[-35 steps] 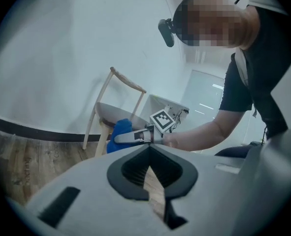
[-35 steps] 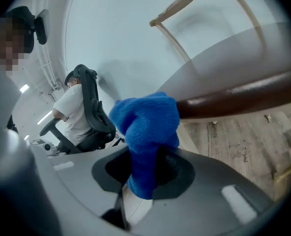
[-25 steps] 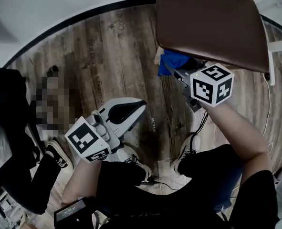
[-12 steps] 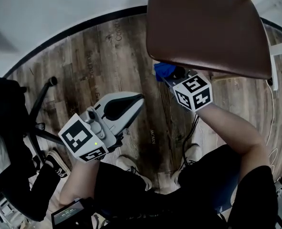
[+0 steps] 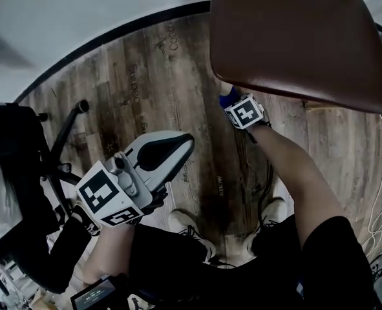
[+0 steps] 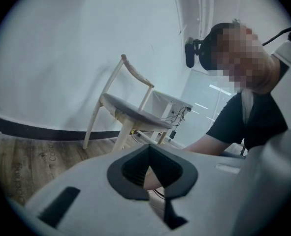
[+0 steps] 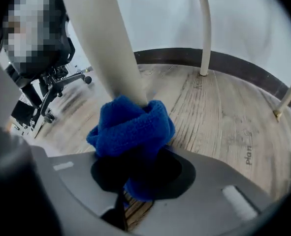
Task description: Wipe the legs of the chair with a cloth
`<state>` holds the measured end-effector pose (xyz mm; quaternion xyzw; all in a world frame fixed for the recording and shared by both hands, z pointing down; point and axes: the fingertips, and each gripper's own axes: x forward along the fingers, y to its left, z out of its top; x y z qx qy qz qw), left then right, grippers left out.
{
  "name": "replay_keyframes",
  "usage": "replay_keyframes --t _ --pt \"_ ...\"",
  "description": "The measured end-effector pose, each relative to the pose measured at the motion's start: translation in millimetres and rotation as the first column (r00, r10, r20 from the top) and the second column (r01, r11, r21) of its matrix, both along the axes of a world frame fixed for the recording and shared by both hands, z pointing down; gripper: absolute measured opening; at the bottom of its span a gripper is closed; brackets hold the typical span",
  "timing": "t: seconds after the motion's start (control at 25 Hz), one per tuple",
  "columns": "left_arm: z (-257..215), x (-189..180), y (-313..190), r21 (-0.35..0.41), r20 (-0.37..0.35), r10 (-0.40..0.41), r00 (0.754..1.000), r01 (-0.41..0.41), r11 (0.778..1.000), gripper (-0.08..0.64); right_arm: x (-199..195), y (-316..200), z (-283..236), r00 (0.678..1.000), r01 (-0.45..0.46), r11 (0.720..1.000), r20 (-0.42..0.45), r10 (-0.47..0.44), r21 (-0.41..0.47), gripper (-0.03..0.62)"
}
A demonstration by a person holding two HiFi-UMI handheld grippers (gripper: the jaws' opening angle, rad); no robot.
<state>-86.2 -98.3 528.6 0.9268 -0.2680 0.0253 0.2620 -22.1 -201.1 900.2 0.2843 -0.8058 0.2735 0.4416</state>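
Over last 1 s right tool [image 5: 244,113] has slid further under chair seat [image 5: 294,37]; likely stroke running along leg, wipe under way; right tool clamped on blue cloth [image 7: 131,129]; cloth bunched just beyond jaw tips, pressed against pale chair leg [image 7: 103,43]; left tool [image 6: 152,173] closed, empty, well apart from chair.
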Motion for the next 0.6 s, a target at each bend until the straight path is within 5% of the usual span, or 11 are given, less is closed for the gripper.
replay_keyframes --t 0.2,0.36,0.6 --pt "1.8 -4.2 3.8 -0.013 0.007 0.006 1.000 -0.006 1.000 -0.002 -3.9 0.9 5.5 1.000 0.013 1.000 0.010 -0.013 -0.001 0.107" --pt "-3.1 4.2 8.8 0.009 0.008 0.031 1.000 -0.031 0.999 -0.001 -4.7 5.3 -14.3 0.994 0.113 0.993 -0.017 -0.113 0.035 0.103" --pt "-10.7 20.2 10.2 0.045 0.011 0.070 0.998 -0.070 0.996 0.000 -8.8 -1.8 -111.5 0.982 0.043 0.994 0.178 -0.062 0.105 0.103"
